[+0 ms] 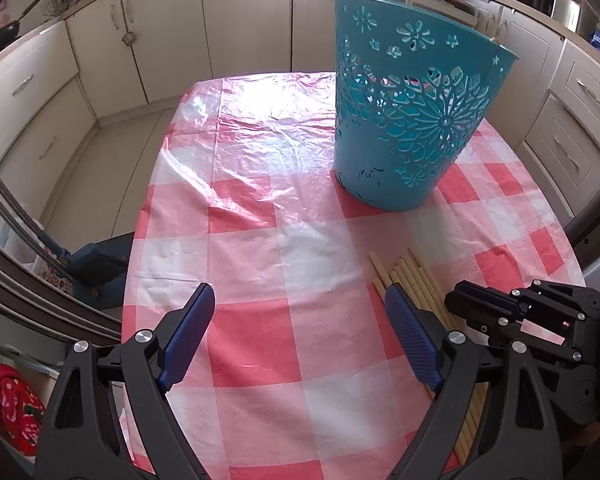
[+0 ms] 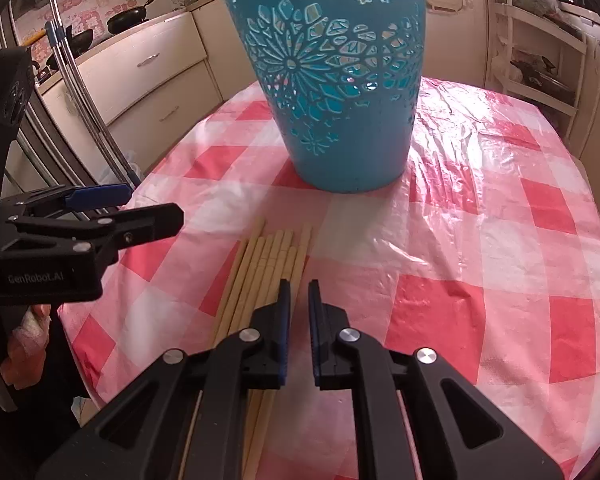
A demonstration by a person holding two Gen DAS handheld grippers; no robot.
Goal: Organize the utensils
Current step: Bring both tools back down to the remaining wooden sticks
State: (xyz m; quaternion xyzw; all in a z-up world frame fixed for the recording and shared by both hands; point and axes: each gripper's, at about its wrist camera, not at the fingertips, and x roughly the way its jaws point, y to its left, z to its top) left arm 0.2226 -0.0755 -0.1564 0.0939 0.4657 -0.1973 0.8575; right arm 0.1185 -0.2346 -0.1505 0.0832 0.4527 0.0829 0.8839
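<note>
A bundle of several pale wooden chopsticks (image 2: 268, 264) lies flat on the checked tablecloth, in front of a tall teal cut-out basket (image 2: 340, 100). My right gripper (image 2: 300, 292) hovers over the bundle's right edge. Its jaws are shut to a narrow slit, and only cloth shows in that slit. My left gripper (image 1: 300, 300) stands wide open over bare cloth, nothing between its blue pads (image 1: 196, 320). The chopsticks (image 1: 400, 272) lie just right of its right finger, and the basket (image 1: 412, 120) stands beyond. The right gripper (image 1: 472, 300) shows at the lower right, over the bundle.
The oval table (image 1: 260, 208) carries a crinkled red-and-white plastic cloth, and its edge drops off close on the left. Cream kitchen cabinets (image 1: 160, 32) ring the room. A metal mop handle (image 2: 84, 92) leans at the left, and a hand (image 2: 24, 340) holds the left gripper (image 2: 140, 208).
</note>
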